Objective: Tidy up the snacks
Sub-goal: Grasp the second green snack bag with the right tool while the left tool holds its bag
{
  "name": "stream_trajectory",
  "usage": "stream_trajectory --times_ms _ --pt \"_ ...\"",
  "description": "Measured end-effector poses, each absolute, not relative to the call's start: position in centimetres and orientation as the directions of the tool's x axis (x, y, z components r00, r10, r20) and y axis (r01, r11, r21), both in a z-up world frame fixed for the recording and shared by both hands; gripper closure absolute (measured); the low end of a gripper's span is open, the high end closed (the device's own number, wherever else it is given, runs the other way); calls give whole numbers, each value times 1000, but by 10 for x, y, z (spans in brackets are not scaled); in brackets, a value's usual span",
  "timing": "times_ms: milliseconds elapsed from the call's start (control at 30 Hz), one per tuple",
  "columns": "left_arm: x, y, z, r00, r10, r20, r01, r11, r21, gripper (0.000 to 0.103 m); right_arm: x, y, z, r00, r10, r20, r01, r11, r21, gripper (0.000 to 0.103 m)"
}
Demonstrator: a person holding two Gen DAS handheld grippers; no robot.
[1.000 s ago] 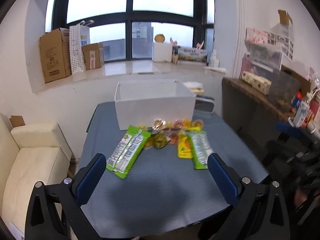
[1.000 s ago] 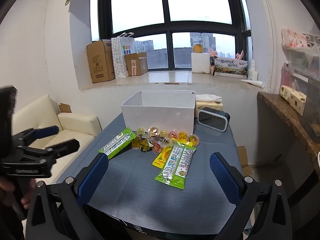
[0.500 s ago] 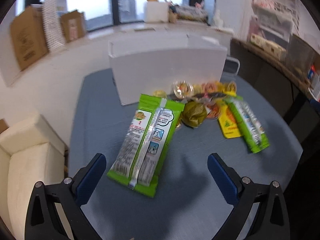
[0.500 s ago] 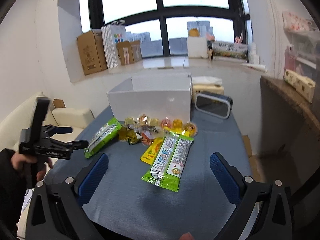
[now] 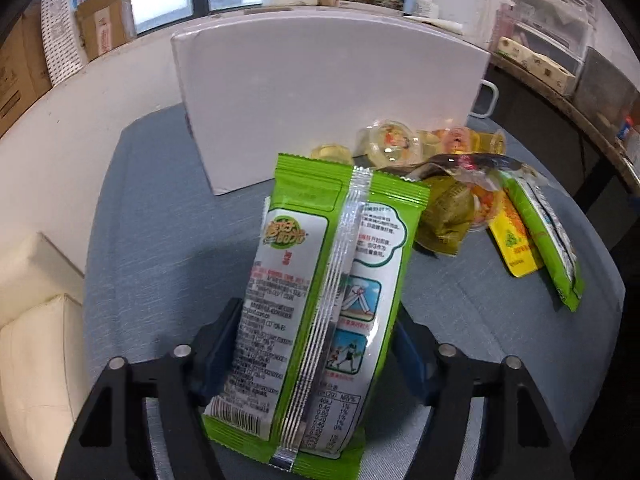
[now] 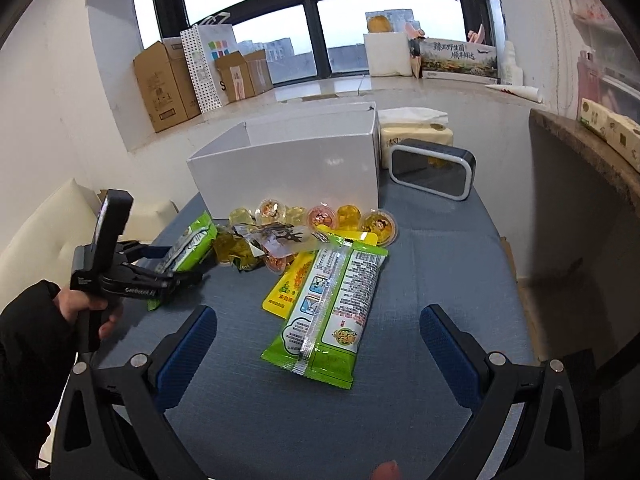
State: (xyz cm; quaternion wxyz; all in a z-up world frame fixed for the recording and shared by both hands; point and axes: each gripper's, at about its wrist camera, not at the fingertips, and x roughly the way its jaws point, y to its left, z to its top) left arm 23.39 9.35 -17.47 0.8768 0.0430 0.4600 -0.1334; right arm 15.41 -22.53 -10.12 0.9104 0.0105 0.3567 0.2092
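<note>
My left gripper (image 5: 316, 344) is shut on a green snack packet (image 5: 320, 300), pinching its near half on the blue table (image 5: 160, 220); the same packet shows in the right wrist view (image 6: 188, 246). My right gripper (image 6: 318, 344) is open and empty just above a second green packet (image 6: 332, 308), which lies on a yellow sachet (image 6: 294, 280). Several jelly cups (image 6: 320, 216) and a dark green wrapped snack (image 6: 236, 250) lie in front of the open white box (image 6: 288, 168).
A black digital clock (image 6: 432, 168) and a tissue pack (image 6: 416, 128) stand to the right of the box. A cream sofa (image 6: 44, 236) is left of the table, a brown counter (image 6: 584, 148) to the right. Cardboard boxes (image 6: 164, 80) line the windowsill.
My left gripper has moved down and forward to the left green packet and shut on it. My right gripper has dropped closer over the right green packet, still open.
</note>
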Motion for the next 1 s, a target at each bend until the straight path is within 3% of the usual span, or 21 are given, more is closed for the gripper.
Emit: stream_trajectory --times_ms 100,233,500,900,1000 --pt "228 92 -170 562 -238 -793 301 951 -72 29 157 -225 -105 644 398 -653 -368 910 192 0" --pt "212 88 -148 624 -206 -754 260 964 -48 30 157 -223 -107 637 397 -661 -367 910 192 0" --pt "140 74 -103 727 -195 -659 143 981 -132 29 187 -213 -131 592 360 -721 -302 929 216 0" --pt "83 91 -97 760 -165 -628 35 976 -214 29 248 -177 -182 511 244 -824 -262 957 120 1" --pt "84 92 -98 759 -164 -630 26 974 -223 29 243 -170 -182 544 198 -815 -287 957 42 29"
